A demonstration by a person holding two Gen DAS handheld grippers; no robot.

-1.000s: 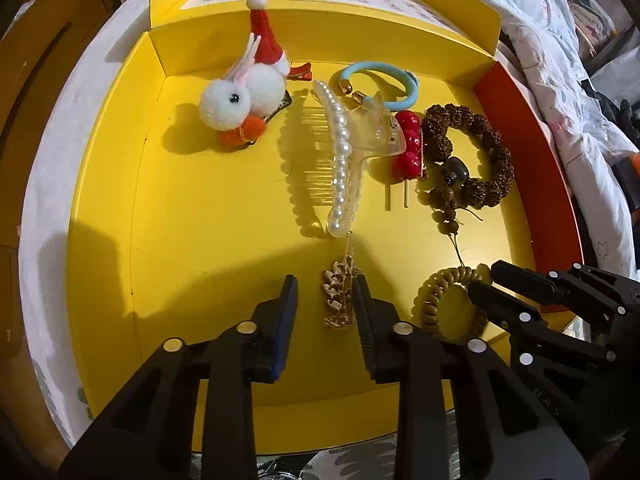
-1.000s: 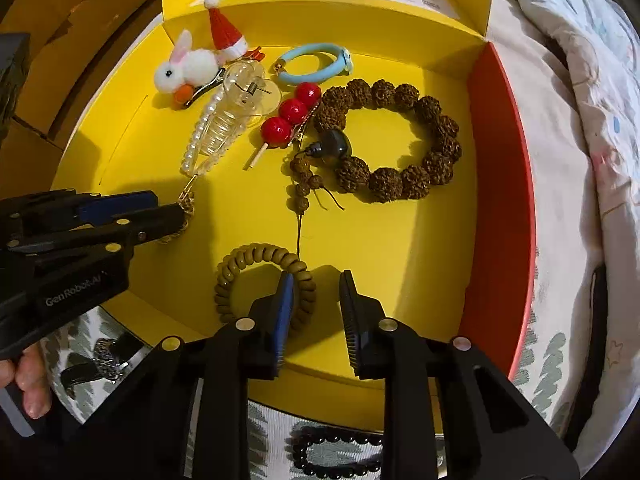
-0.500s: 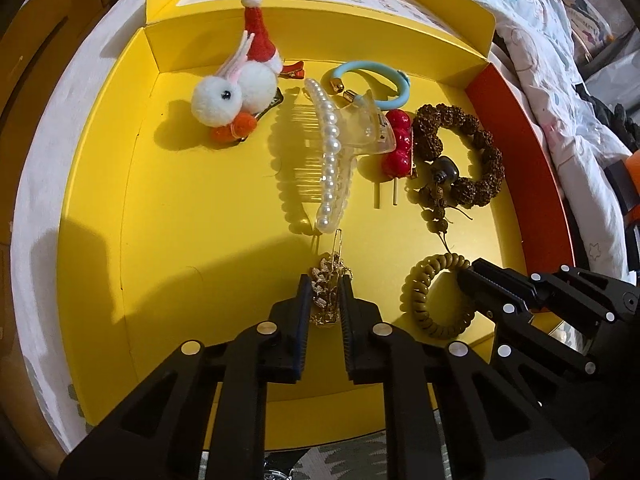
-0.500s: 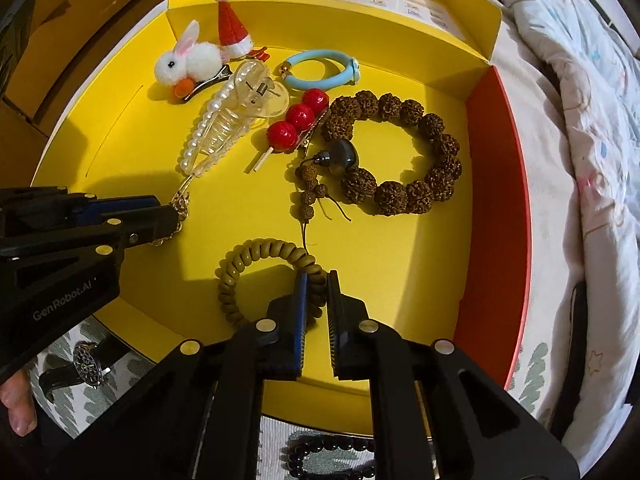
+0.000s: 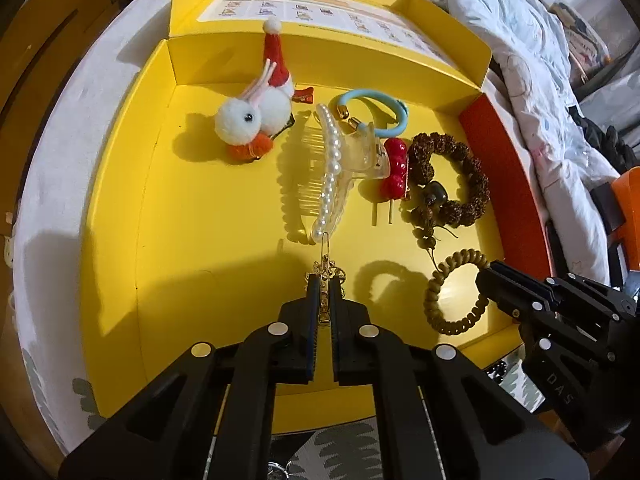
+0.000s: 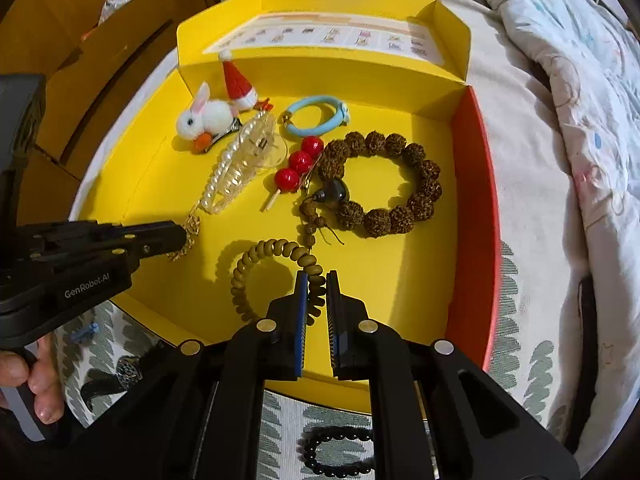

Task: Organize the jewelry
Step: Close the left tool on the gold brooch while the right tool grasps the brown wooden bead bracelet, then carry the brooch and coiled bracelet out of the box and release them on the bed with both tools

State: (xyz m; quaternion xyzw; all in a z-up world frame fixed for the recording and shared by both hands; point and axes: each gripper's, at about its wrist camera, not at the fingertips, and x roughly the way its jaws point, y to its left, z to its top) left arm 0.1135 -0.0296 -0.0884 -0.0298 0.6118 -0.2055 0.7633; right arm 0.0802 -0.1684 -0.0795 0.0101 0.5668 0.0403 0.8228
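Note:
A yellow box [image 5: 192,208] holds the jewelry. My left gripper [image 5: 325,280] is shut on a gold chain hair clip [image 5: 326,270], lifted off the box floor; the clip also shows in the right wrist view [image 6: 191,229]. My right gripper [image 6: 317,280] is shut on an olive spiral hair tie [image 6: 272,252], raised above its shadow; the tie also shows in the left wrist view [image 5: 452,292]. A pearl claw clip [image 5: 332,168], a red berry pin [image 5: 394,172] and a brown bead bracelet [image 5: 460,184] lie behind.
A white bunny clip [image 5: 248,120], a Santa hat clip [image 5: 276,60] and a blue hair tie [image 5: 376,110] lie at the back. The box has a red right wall [image 6: 476,208]. A black bead bracelet [image 6: 340,452] and a watch [image 6: 128,368] lie on the patterned cloth outside the box.
Both grippers closed: the left on the gold chain clip, the right on the olive spiral tie. Both items then rose off the box floor.

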